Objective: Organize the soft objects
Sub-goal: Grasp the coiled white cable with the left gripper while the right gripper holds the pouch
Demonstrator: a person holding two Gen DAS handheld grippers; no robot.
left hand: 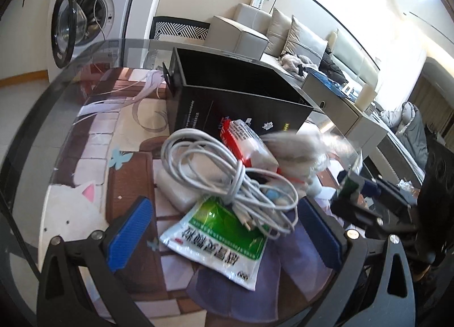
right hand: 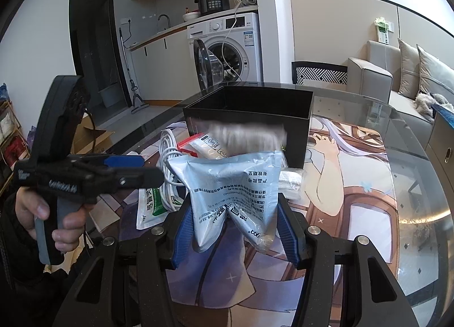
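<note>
My right gripper (right hand: 235,227) is shut on a pale blue foil packet (right hand: 232,190), which it holds crumpled above the table in front of the open black box (right hand: 247,117). My left gripper (left hand: 224,233) hangs open over a green-and-white packet (left hand: 224,230) and a coil of white cable (left hand: 227,173), gripping neither. A red-and-white packet (left hand: 247,142) leans by the black box (left hand: 235,94). A blurred grey soft thing (left hand: 300,145) lies just behind it. In the right wrist view a hand (right hand: 56,213) holds the left gripper (right hand: 139,169) at the left.
Everything sits on a round glass table (right hand: 420,185) over a picture mat. A clear plastic packet (right hand: 292,179) lies right of the blue one. A washing machine (right hand: 227,46) with its door open stands behind, and a sofa (left hand: 283,40) is off to the right.
</note>
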